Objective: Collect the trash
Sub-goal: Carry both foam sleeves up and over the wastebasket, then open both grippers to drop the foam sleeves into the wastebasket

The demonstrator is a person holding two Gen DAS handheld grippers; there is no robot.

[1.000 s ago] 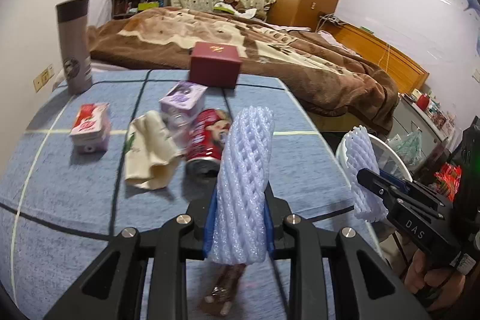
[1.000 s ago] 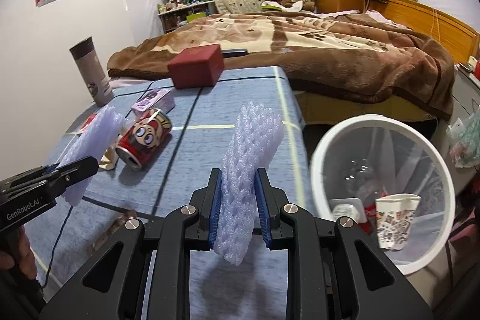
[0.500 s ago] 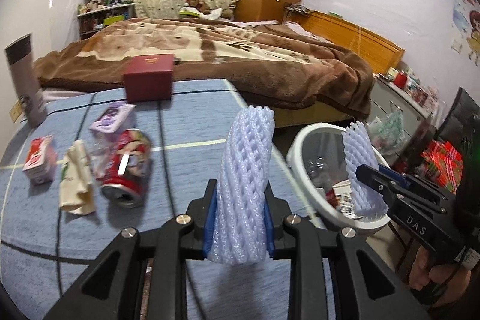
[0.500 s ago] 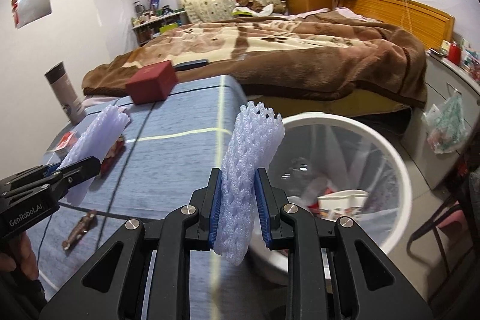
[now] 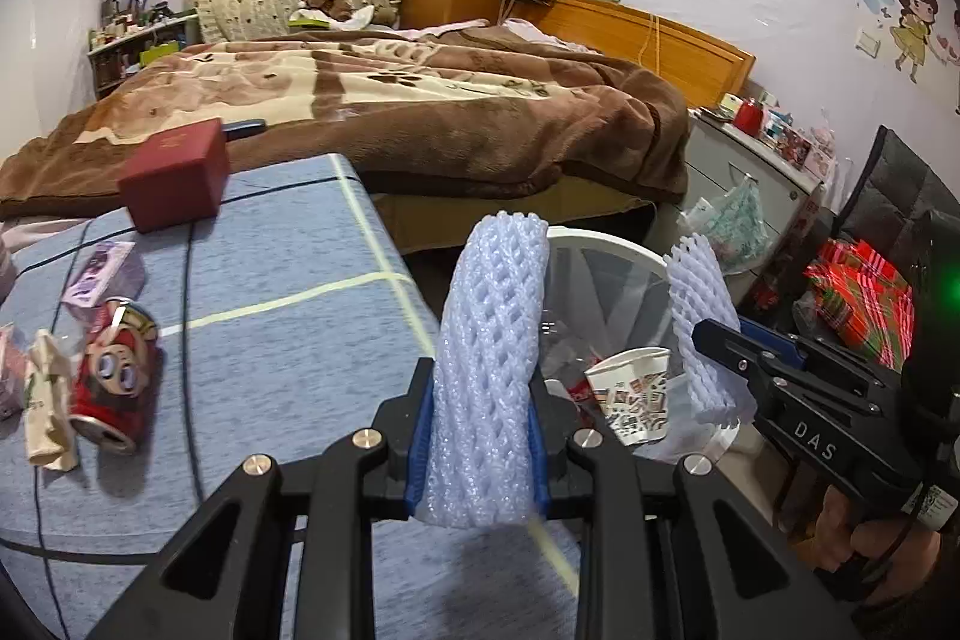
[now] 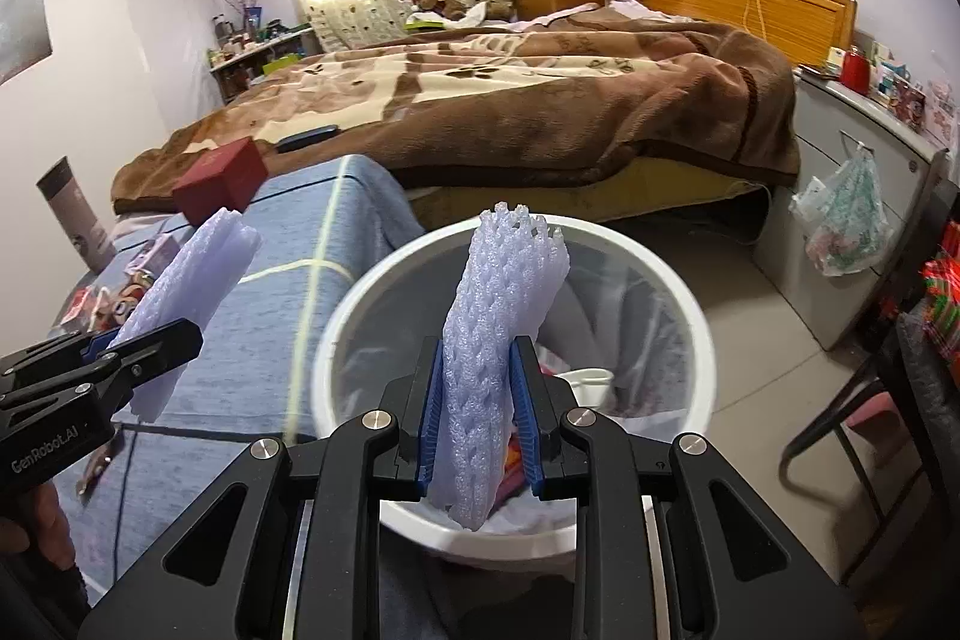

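Two foam nets are held upright, one clamped tight between each tool's blue pads: the left gripper [image 5: 479, 451] grips its foam net [image 5: 489, 370] over the blue table's [image 5: 288, 340] edge, the right gripper [image 6: 480, 424] grips another net [image 6: 501, 340] above the white bin [image 6: 690, 316].

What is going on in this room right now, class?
A person is clearing trash off a blue-covered table with two handheld grippers. The left gripper is shut on a white foam fruit net, and the right gripper is shut on a second foam net. The second net hangs in front of the white bin, which already holds a paper cup. A crushed red can lies on the table.
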